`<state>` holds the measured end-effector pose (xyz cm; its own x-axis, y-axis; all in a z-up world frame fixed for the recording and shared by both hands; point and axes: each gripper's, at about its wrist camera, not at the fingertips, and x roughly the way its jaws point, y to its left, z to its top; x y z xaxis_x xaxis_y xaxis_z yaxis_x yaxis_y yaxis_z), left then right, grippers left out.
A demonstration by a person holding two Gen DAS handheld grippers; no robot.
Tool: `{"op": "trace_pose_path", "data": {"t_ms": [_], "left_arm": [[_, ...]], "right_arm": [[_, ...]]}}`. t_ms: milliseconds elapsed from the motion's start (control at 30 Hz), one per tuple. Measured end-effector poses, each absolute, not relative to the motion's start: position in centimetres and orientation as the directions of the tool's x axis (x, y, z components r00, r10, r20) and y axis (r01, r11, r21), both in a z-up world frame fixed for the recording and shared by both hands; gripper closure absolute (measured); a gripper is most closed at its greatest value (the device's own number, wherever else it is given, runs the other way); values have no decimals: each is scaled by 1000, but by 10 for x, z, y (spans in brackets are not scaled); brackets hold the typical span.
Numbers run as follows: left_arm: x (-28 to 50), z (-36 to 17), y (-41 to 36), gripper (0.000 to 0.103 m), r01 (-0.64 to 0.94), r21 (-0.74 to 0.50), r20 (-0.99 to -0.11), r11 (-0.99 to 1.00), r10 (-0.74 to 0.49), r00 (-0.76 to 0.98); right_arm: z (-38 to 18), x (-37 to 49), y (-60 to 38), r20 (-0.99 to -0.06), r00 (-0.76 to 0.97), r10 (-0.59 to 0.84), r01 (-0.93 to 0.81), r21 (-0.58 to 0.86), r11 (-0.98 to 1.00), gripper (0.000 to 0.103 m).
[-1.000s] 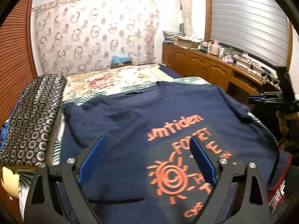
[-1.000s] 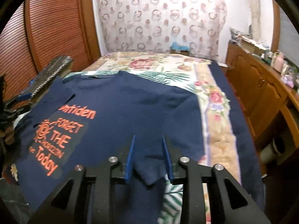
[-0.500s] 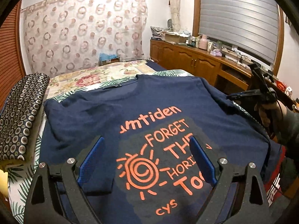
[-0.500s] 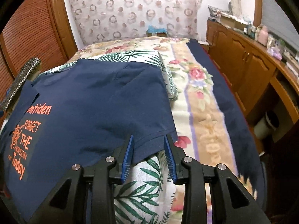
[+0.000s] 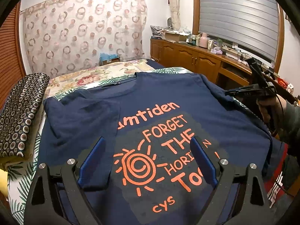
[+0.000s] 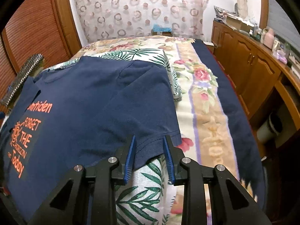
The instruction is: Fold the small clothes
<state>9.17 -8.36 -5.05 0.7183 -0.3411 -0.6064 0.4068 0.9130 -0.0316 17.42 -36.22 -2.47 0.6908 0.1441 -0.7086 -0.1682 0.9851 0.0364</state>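
A navy T-shirt [image 5: 168, 101] with orange print lies spread face up on a leaf-patterned cloth on the bed. Its left sleeve is folded in over the chest [image 5: 80, 116]. My left gripper [image 5: 148, 161] is open and empty, hovering above the printed sun. My right gripper [image 6: 149, 154] is open, its blue fingers [image 6: 130, 157] either side of the hem of the right sleeve [image 6: 150, 112], which lies flat between them. The right gripper also shows in the left wrist view [image 5: 249, 91] at the shirt's right edge.
A dark patterned cushion [image 5: 20, 110] lies left of the shirt. A floral bedspread [image 6: 204, 101] runs along the right. A wooden cabinet [image 6: 253, 69] with clutter on top stands right of the bed. Louvred wooden doors [image 6: 31, 30] are on the left.
My right gripper has carried the right sleeve outward and opened, so the sleeve now lies flat. My left gripper has drawn back over the shirt's print and stays open.
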Motion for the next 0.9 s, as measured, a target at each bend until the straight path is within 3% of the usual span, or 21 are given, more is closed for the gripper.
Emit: {"op": "trace_pose_path", "data": {"t_ms": [100,200,667,900], "left_arm": [[89,-49,-79,10,399,-32,-603,916,-336,724],[89,-46,-73,10,385,-34,-595,922,-328,734],[91,-43,-48,10,329,-59,-577,943,-301,759],[90,-41,-47,10,328,-55,-572,943,-299,764]], "right_arm": [[-22,175,-360,-708,697,113,-169,-8,986,93],[-21,176,-356,-711,695,109,-184,-29,983,97],[30,154,-301,-618,750,236,-332,-42,942,98],[23,137,-258,-627,700,342,-452,-19,892,98]]}}
